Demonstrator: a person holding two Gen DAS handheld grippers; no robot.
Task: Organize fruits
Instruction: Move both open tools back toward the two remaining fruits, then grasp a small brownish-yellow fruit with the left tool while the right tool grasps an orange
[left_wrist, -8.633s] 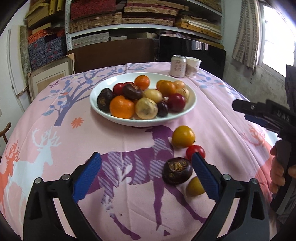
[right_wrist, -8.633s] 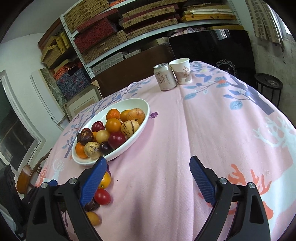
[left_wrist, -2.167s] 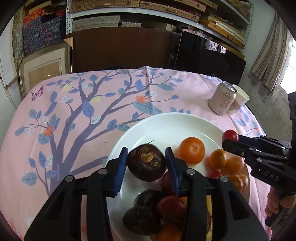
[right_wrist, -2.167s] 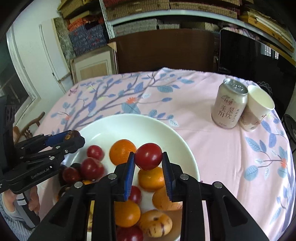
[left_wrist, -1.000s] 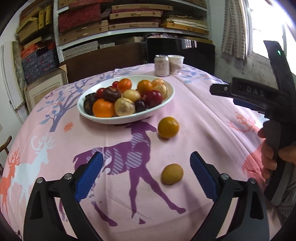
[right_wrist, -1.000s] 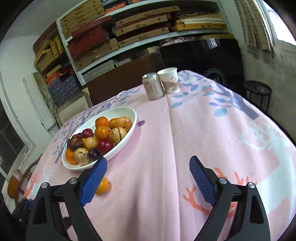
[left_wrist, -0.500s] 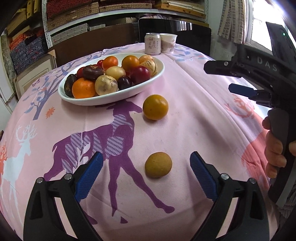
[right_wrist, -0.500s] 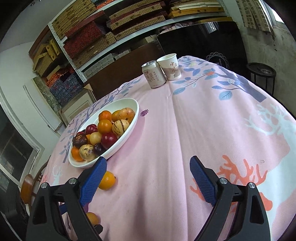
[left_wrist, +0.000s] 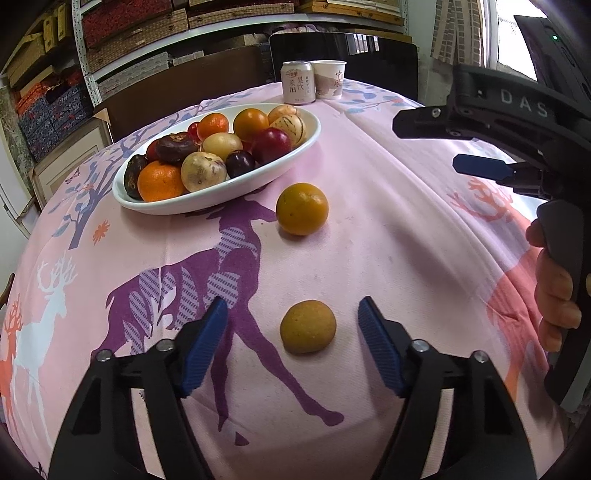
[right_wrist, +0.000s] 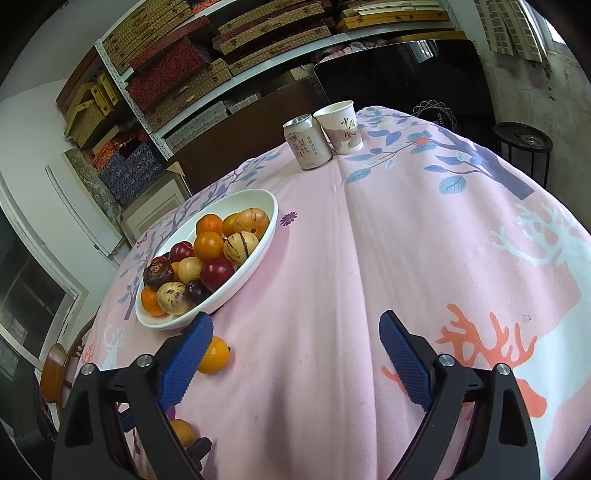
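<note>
Two fruits lie loose on the pink-clothed worktop (left_wrist: 388, 206): the small tan fruit (left_wrist: 307, 326) sits between the left tongs (left_wrist: 291, 332), whose jaws have just been closing but don't yet touch it, evidently lined up for a pickup. At 12 o'clock beyond lies the orange (left_wrist: 302, 208), then at 11 o'clock the heaped white bowl (left_wrist: 221, 192) where fruit is collected; the right tongs (right_wrist: 295, 354) hover apart, empty.

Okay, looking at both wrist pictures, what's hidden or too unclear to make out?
- Small yellow fruit: right wrist view, partly behind the right tool's left finger.
- Orange: same view, its left side covered by that finger's blue pad.
- Bowl's lower fruit: both views, buried under the top layer.
- Right tool's opening: left wrist view, seen side-on, its far finger overlaps the near one.
- Can's print: too small to read.
</note>
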